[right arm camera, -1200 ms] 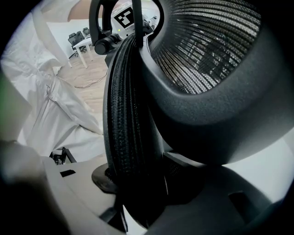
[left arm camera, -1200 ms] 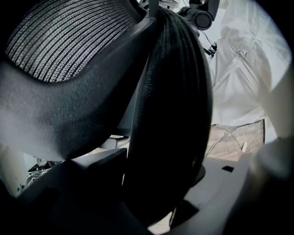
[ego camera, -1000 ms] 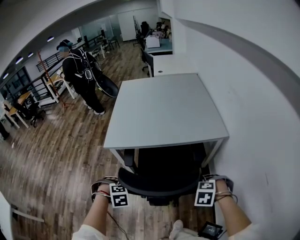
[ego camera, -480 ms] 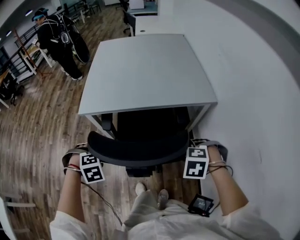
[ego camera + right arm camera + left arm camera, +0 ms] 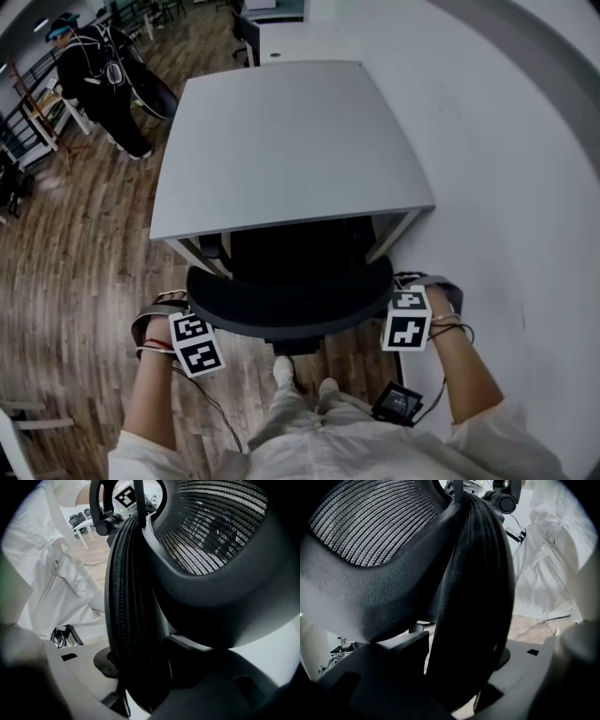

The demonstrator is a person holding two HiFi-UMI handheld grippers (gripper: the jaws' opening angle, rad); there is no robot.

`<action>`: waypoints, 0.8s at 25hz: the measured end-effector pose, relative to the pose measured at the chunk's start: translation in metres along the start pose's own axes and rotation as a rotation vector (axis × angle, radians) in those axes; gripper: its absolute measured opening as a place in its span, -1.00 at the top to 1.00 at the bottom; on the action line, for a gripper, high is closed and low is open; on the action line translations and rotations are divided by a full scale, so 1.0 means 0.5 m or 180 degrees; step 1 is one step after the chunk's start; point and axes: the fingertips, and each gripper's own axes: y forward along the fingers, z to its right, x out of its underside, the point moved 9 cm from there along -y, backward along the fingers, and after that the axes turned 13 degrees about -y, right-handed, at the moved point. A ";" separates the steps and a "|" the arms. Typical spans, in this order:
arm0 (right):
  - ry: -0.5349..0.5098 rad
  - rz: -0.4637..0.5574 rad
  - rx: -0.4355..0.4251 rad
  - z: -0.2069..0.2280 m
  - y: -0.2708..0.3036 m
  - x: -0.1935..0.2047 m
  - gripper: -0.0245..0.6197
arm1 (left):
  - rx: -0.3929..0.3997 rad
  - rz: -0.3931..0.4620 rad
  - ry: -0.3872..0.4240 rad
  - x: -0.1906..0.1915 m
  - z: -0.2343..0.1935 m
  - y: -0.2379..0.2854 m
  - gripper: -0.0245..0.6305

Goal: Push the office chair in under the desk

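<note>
The black office chair's curved backrest (image 5: 291, 305) stands just in front of the grey desk (image 5: 281, 141), with its seat under the desktop. My left gripper (image 5: 186, 305) is at the backrest's left end and my right gripper (image 5: 401, 286) at its right end, both pointing down. In the left gripper view the padded rim (image 5: 473, 573) runs between the jaws of the left gripper (image 5: 459, 667), pinched by the pads. The right gripper (image 5: 136, 667) clamps the rim (image 5: 124, 573) the same way, mesh back beside it.
A white wall (image 5: 506, 141) runs close along the desk's right side. A person in black (image 5: 98, 70) stands on the wood floor at far left. Another desk (image 5: 291, 37) and chair lie beyond. My feet (image 5: 283, 372) are behind the chair.
Both grippers have moved toward the desk with the backrest in them. The chair has rolled further under the desktop, and the backrest now sits nearer the desk's front edge.
</note>
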 end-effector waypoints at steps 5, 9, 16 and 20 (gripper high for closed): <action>0.0043 -0.0038 -0.0004 0.023 0.022 0.016 0.25 | 0.0020 -0.0025 0.0015 -0.009 -0.030 0.016 0.09; 0.0000 -0.0030 0.0011 0.044 0.016 0.013 0.25 | 0.0028 -0.0028 0.0018 -0.013 -0.046 0.019 0.09; 0.0088 -0.0012 0.0051 0.079 0.039 0.027 0.25 | 0.0012 -0.0052 0.0037 -0.025 -0.087 0.033 0.10; 0.0092 -0.0005 0.0052 0.101 0.046 0.026 0.25 | 0.0104 -0.0054 0.0017 -0.023 -0.102 0.056 0.10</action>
